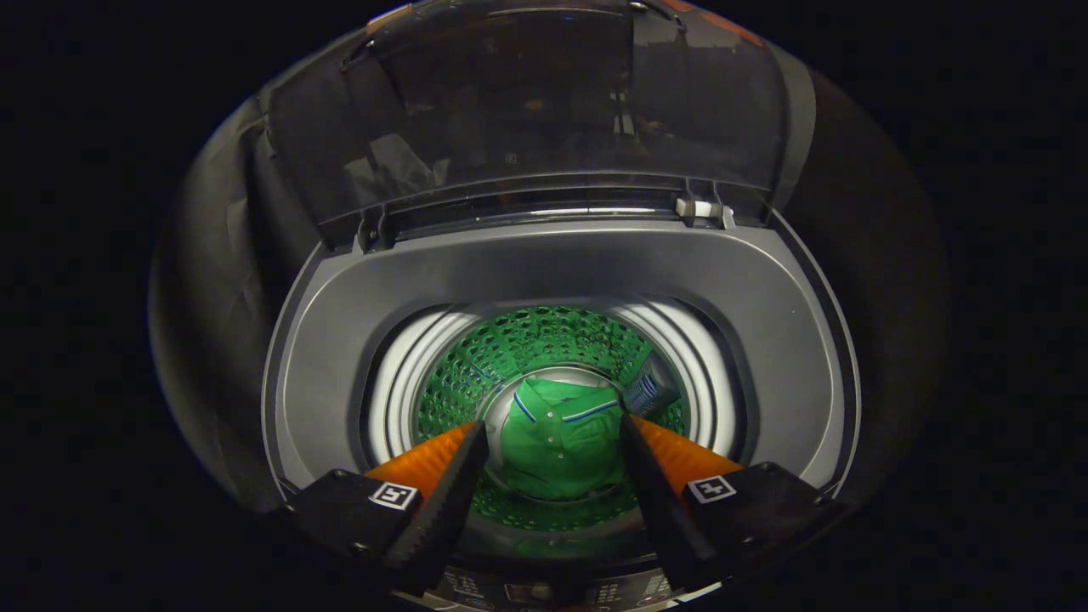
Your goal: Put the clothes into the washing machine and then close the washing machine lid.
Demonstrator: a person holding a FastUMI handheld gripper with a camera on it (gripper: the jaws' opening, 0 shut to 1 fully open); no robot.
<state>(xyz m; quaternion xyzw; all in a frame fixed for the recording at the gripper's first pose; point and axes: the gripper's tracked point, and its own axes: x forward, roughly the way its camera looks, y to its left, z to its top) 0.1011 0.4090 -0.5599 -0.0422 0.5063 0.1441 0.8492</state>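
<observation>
hand-held gripper [552, 429] wide apart, holding nothing, above drum | green shirt [561, 446] inside washing machine [552, 263] | lid [544, 110] up | no writing readable

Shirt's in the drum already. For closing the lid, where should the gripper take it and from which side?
Probably the lid's free top edge, from the front. It stands open and upright, hinged behind the drum, so that edge swings. The open gripper is above the green shirt.

No text can be read. The control panel [544, 588] of the washing machine, at 6 o'clock, carries small print, but it is too blurred.
</observation>
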